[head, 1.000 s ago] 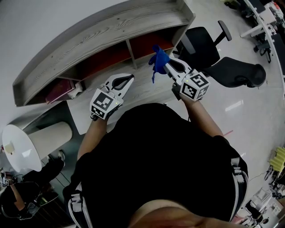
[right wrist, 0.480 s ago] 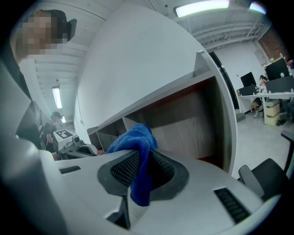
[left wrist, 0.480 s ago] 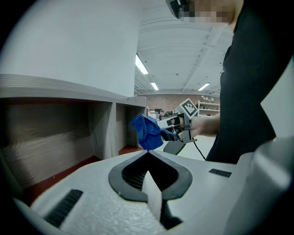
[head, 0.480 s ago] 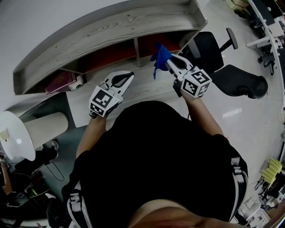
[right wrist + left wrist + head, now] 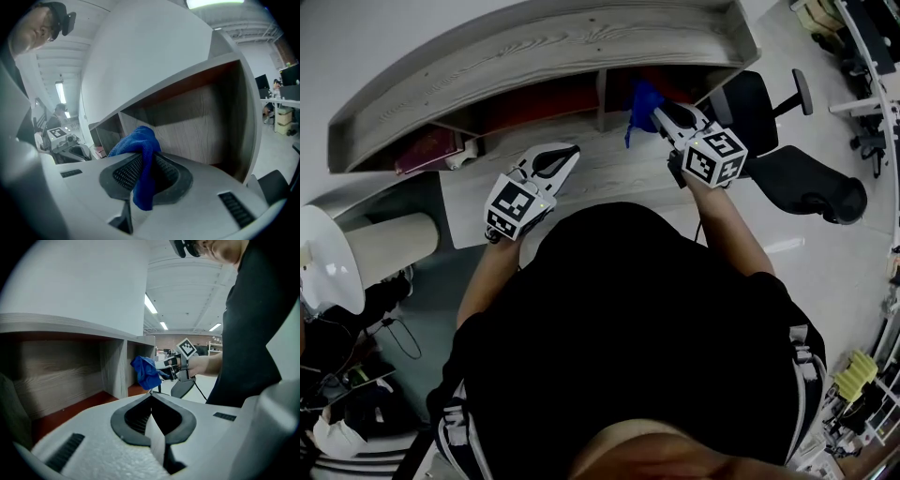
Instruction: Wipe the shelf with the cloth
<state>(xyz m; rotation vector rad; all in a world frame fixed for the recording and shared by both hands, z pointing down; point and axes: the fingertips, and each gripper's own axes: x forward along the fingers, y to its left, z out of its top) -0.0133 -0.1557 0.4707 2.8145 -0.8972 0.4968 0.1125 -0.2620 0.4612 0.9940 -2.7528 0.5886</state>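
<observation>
Moved: right gripper [image 5: 662, 113] had carried the cloth [image 5: 643, 100] forward, from over the desk [image 5: 609, 173] up to the mouth of the right bay [image 5: 680, 82] of the shelf [image 5: 534, 47].
Cloth: it was bunched blue and pinched between the right jaws, with one tail hanging below them and a wad above. It hung at the bay's opening, just right of the divider [image 5: 602, 94], and I could not tell whether it touched any board.
Right gripper: jaws were clamped on the cloth.
Left gripper [image 5: 570, 153]: jaws were pressed together with nothing between them. It was held over the desk, well left of the cloth.
Risk, grip: only a narrow fold sat in the jaws, so dragging it along the board could likely pull the cloth free.
Risk, contact: the wad stood above the jaw tips, so the hard tips might scrape the bay floor before the cloth met it.
Risk, clearance: the top board overhung the bay, so a high entry could knock the gripper against its edge.
Risk, coverage: a bunched cloth would probably wipe only a thin stripe.
Change, left gripper: it had kept nearly the same place and closed state.
Change, cloth: its shape in the jaws looked the same.
</observation>
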